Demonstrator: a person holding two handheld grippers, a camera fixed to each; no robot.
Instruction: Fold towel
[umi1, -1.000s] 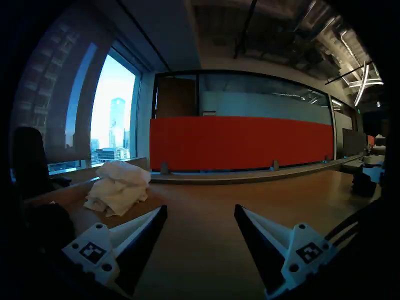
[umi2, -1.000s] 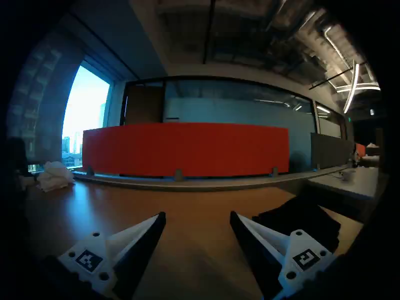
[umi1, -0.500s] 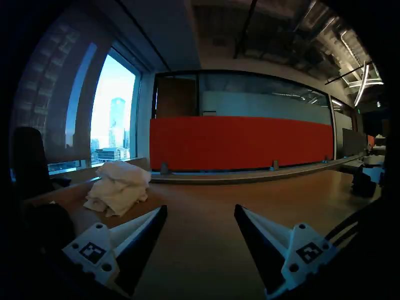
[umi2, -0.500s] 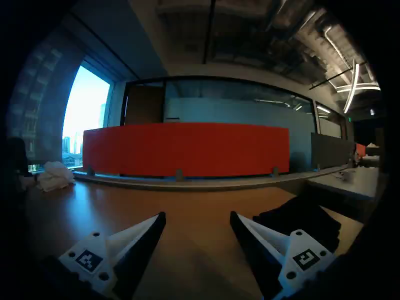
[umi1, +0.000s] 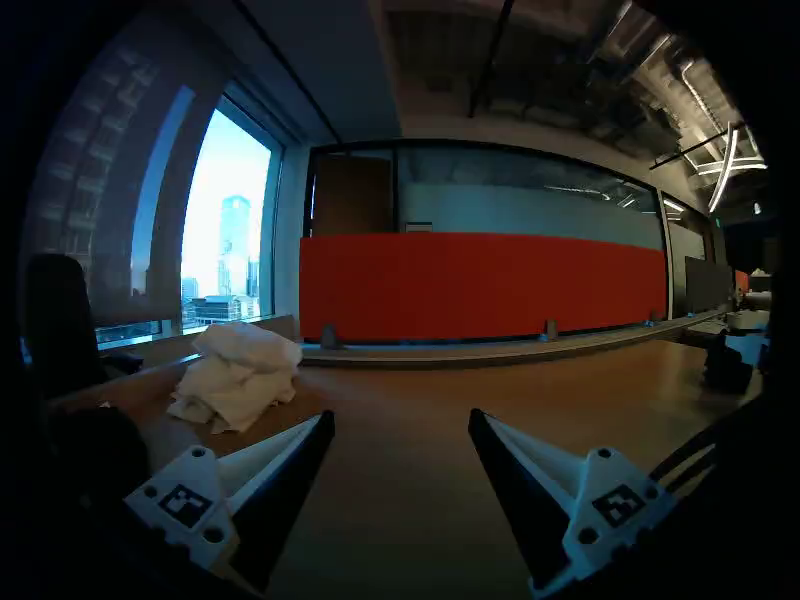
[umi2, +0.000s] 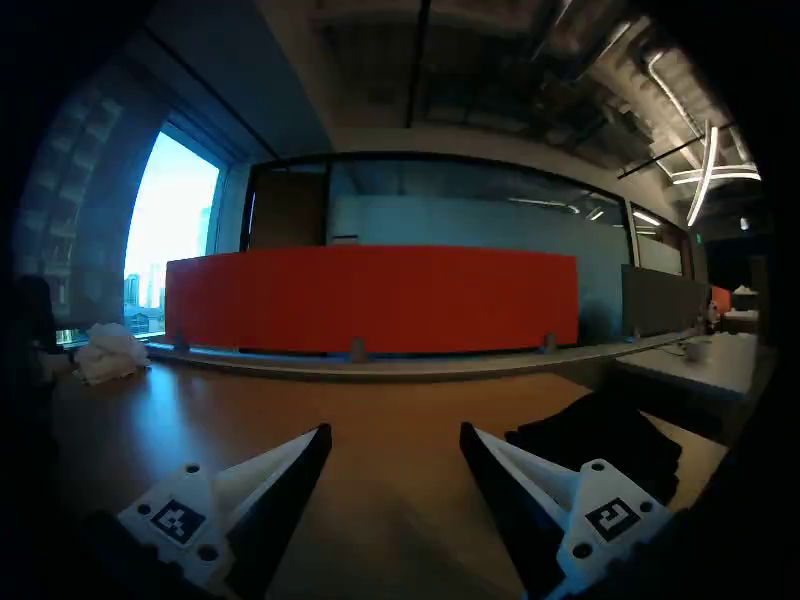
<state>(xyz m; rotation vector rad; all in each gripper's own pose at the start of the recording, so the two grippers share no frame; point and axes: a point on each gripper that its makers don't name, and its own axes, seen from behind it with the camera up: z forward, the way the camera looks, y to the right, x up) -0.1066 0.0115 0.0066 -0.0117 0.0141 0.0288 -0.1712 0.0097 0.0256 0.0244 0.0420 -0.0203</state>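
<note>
The left gripper (umi1: 400, 415) and right gripper (umi2: 395, 428) are hovering over the desk (umi1: 420, 400), jaws apart and empty. The towel (umi1: 238, 375) is lying crumpled at the desk's left.

The left gripper (umi1: 400, 415) and right gripper (umi2: 393, 428) each have two white wedge-shaped fingers (umi1: 262, 456) with black inner faces. Dark screws flank each finger's square black-and-white marker (umi1: 186, 506).

Left gripper (umi1: 400, 425) low and level, jaws spread, right gripper (umi2: 395, 435) likewise, holding nothing

no visible change over the last second, left gripper (umi1: 400, 413) and right gripper (umi2: 395, 428) both unmoved
</note>
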